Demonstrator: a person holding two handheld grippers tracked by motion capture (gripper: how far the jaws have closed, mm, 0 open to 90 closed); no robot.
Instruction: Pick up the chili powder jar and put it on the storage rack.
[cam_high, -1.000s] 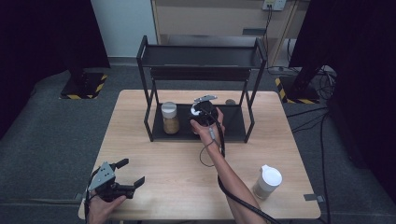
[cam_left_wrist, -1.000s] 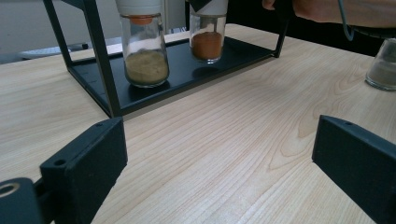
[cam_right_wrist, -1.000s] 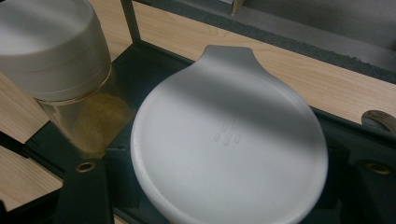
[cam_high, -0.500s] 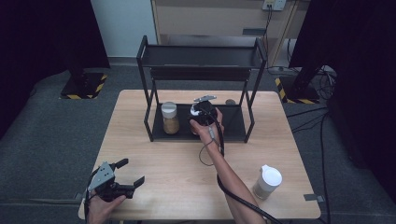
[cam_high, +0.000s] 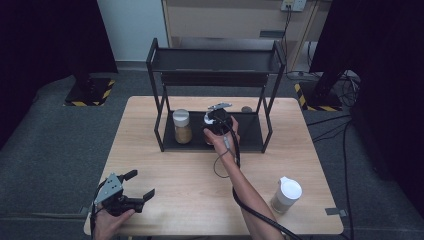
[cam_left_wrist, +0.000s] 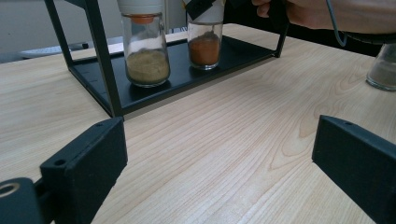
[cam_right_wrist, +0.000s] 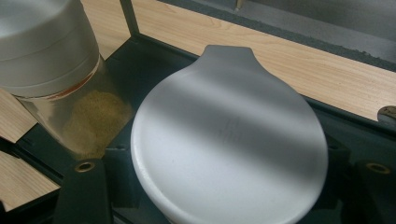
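Observation:
A black two-tier rack (cam_high: 215, 60) stands at the back of the wooden table (cam_high: 190, 175). On its lower shelf (cam_left_wrist: 187, 77) a jar of tan powder (cam_high: 182, 127) (cam_left_wrist: 144, 51) (cam_right_wrist: 60, 79) stands at the left. Beside it stands a jar of orange powder (cam_left_wrist: 204, 44) with a white lid (cam_right_wrist: 229, 149). My right gripper (cam_high: 215, 122) (cam_right_wrist: 229, 186) is shut on that jar's top, and the jar's base rests on the shelf. At the front left my left gripper (cam_high: 141, 183) (cam_left_wrist: 219, 158) hovers low over bare wood, jaws open with nothing between them.
A third jar with a white flip lid (cam_high: 286, 195) (cam_left_wrist: 385, 70) stands near the table's front right corner. The right forearm and its cable (cam_high: 235, 165) cross the middle of the table. The rack's upper shelf hangs over the jars.

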